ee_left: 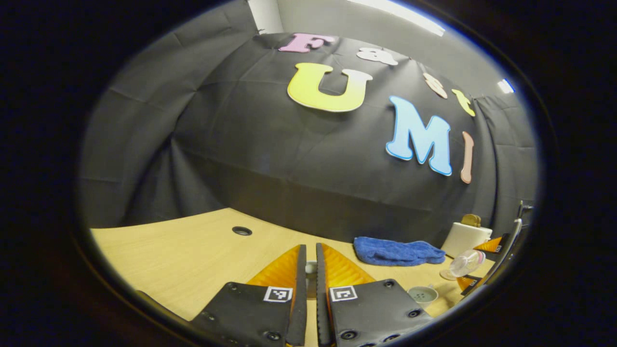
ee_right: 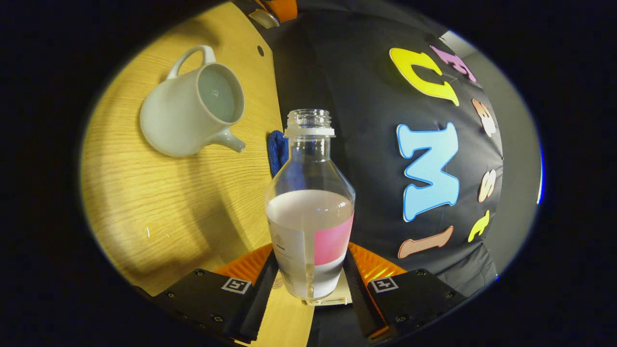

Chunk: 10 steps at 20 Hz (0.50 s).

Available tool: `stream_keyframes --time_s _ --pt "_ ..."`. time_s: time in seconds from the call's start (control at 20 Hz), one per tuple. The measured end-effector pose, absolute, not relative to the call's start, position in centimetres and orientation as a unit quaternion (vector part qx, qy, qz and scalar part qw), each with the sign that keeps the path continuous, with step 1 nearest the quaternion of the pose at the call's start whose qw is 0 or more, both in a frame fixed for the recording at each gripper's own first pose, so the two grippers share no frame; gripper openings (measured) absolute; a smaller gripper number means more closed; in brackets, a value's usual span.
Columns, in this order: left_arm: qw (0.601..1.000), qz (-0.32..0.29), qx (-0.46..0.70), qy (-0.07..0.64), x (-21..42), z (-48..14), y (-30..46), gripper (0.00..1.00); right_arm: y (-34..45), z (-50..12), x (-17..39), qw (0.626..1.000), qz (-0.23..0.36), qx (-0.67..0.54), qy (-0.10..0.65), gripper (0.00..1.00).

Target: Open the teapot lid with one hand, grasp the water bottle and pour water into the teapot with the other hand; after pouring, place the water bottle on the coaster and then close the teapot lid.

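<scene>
My right gripper (ee_right: 311, 250) is shut on a clear, uncapped water bottle (ee_right: 308, 164) with a pink and white label, holding it near its base. The bottle lies tipped over sideways, and no stream shows at its mouth. The pale teapot (ee_right: 190, 108) stands on the wooden table (ee_right: 159, 207) with its top open, off to the side of the bottle's mouth. My left gripper (ee_left: 311, 260) is nearly closed on a small pale piece, the teapot lid (ee_left: 311, 266). At the right edge of the left gripper view, the tilted bottle (ee_left: 465, 262) in the right gripper (ee_left: 496, 250) hangs just above the teapot's open top (ee_left: 422, 293).
A blue cloth (ee_left: 397, 250) lies by the wall, and a white cylinder with a brown top (ee_left: 465, 238) stands to its right. The table (ee_left: 193, 250) has a cable hole (ee_left: 241, 231). A pale flat piece (ee_right: 337, 298) shows behind the bottle's base, perhaps the coaster.
</scene>
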State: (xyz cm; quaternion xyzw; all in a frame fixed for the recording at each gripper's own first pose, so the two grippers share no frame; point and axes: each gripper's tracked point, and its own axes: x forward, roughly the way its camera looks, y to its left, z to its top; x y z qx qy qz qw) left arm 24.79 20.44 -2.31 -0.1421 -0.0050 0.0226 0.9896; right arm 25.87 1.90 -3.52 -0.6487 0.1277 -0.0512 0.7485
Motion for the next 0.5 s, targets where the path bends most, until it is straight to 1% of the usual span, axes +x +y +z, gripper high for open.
stream_keyframes --time_s 0.2,0.5 --pt "0.990 0.019 -0.142 -0.004 24.9 -2.3 20.4 0.18 2.2 -2.7 26.6 0.722 -0.052 -0.680 0.118 0.75" --pt "0.989 0.016 -0.146 -0.004 24.9 -2.3 20.3 0.18 2.5 -0.6 27.1 0.668 -0.056 -0.736 0.090 0.75"
